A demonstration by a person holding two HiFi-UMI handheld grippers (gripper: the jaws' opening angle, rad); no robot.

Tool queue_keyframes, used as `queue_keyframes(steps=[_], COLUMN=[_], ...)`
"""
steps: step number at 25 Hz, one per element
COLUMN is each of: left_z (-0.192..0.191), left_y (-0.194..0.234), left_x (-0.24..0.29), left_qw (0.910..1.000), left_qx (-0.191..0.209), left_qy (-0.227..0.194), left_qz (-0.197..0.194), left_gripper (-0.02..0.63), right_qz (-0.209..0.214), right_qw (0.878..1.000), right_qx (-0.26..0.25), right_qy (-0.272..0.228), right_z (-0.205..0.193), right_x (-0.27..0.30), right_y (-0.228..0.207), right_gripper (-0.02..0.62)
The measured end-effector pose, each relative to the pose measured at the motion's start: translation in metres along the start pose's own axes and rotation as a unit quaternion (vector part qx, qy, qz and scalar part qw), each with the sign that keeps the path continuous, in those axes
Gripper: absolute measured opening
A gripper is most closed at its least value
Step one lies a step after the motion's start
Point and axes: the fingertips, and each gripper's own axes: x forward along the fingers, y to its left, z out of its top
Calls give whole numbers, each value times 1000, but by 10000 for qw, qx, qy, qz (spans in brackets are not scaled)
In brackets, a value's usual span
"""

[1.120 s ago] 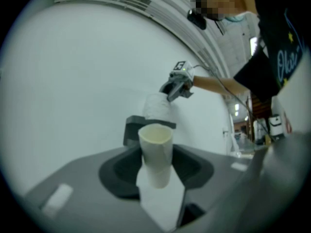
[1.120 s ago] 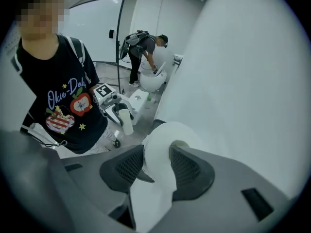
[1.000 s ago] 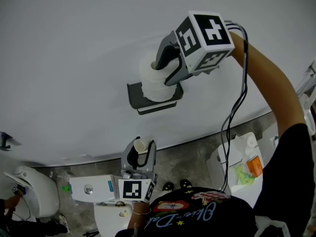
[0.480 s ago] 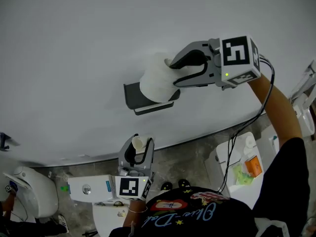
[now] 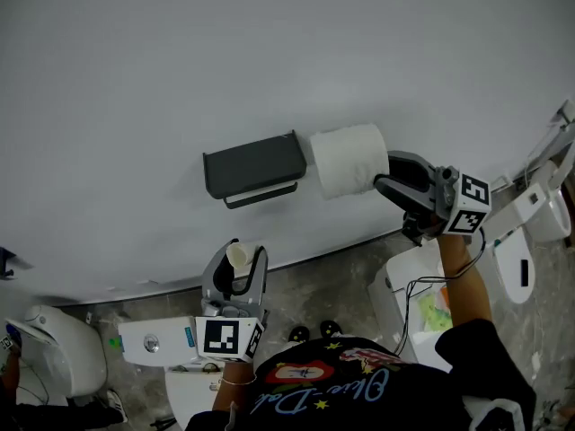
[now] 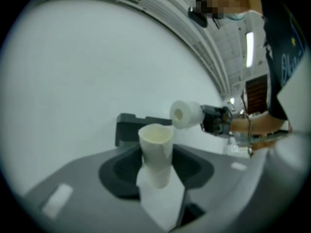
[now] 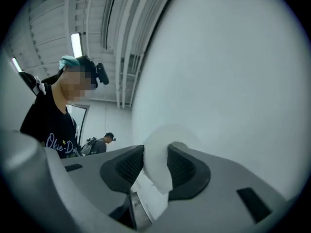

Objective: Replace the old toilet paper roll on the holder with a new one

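Observation:
The dark grey holder (image 5: 252,164) on the white wall has no roll on it. A full white toilet paper roll (image 5: 349,160) hangs just right of it, and my right gripper (image 5: 386,171) is shut on the roll's end wall from the right. In the right gripper view the roll's paper (image 7: 158,154) is pinched between the jaws of that gripper (image 7: 156,163). Lower down, my left gripper (image 5: 236,269) is shut on the bare cardboard tube (image 5: 238,257), which stands upright. In the left gripper view the tube (image 6: 156,152), the holder (image 6: 129,125) and the roll (image 6: 184,114) all show.
A white toilet (image 5: 54,348) and a cistern (image 5: 157,341) sit low at the left. Another toilet (image 5: 530,214) stands at the right, and a white bin with orange and green items (image 5: 449,303) is beside my right arm. A second person (image 7: 104,142) stands far behind.
My right gripper has swung from the holder to the right and down, turning over, with the white roll in it. The holder now shows bare. The left gripper kept still.

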Motion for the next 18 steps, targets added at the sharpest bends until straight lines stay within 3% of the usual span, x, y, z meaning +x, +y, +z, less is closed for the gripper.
queue_keyframes(steps=[4, 10, 14, 18], left_z=[-2, -5, -7, -12], left_y=[2, 7, 11, 30], left_x=[-4, -19, -28, -42], left_qw=[9999, 9992, 9983, 9979], left_qx=[37, 28, 32, -5], left_qy=[111, 210, 257, 245], left_qz=[110, 352, 527, 597], left_gripper=[186, 186, 186, 186], right_qz=[-414, -376, -315, -161], right_qw=[9958, 9851, 9812, 9835], right_qx=[818, 1626, 1830, 1784], right_qy=[-72, -405, -531, -239], right_z=[-58, -94, -99, -117], right_x=[-17, 0, 3, 34], right_y=[-26, -52, -57, -43], right_gripper=[156, 156, 156, 156])
